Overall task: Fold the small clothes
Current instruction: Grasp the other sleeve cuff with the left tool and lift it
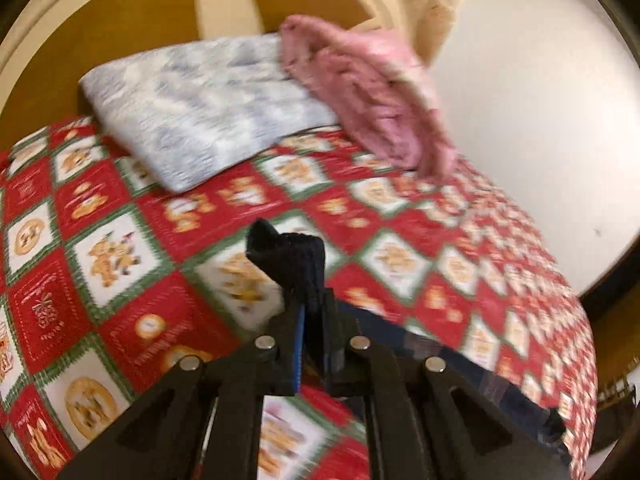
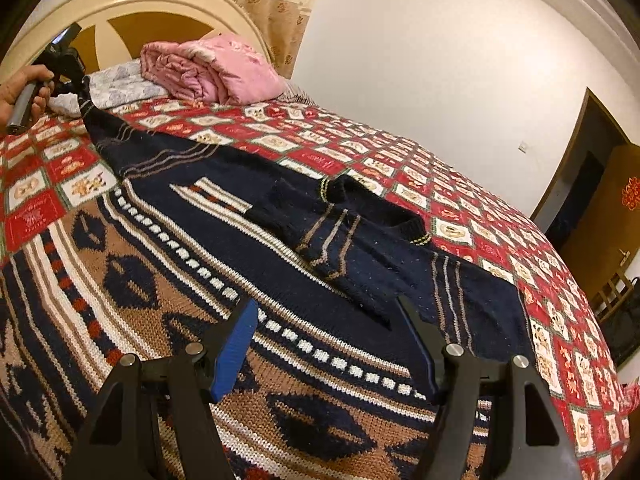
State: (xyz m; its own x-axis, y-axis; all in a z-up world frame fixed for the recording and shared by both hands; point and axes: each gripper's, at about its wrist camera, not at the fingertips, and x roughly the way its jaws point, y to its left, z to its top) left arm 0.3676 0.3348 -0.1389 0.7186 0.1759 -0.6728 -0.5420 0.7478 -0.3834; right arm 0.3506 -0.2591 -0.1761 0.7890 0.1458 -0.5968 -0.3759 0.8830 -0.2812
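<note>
1. Nearest in the right wrist view: right hand-held gripper point(image 2: 328, 316), jaws spread wide, holding nothing, poised just above the navy, tan and white patterned knit sweater point(image 2: 224, 264); whether the fingertips brush the wool, impossible to tell.
2. Spread flat across the red, white and green patchwork bedspread point(image 2: 460, 200): the sweater body, neckline towards the far side, one sleeve folded in over the chest.
3. Further off, at the left edge of the same view: left hand-held gripper point(image 2: 82, 84), gripped by a person's hand point(image 2: 24, 96), raised above the bed, with the sweater's other sleeve drawn up in a taut line to it.
4. Left wrist view, close up: jaws pressed together, pinching a dark navy sleeve cuff point(image 1: 290, 256) that sticks up past the fingertips. Picture blurred.
5. Step in hand, by judgement: folding the second sleeve inward over the body.
6. Next move calls for carrying the pinched cuff across over the chest, laying it flat beside the first sleeve, and only then letting go; right side free to pin the body down or smooth it.
7. Farthest: blue-white mottled pillow point(image 1: 200, 104) and folded pink quilt point(image 1: 360, 92) against the cream and mustard headboard point(image 1: 120, 32).
</note>
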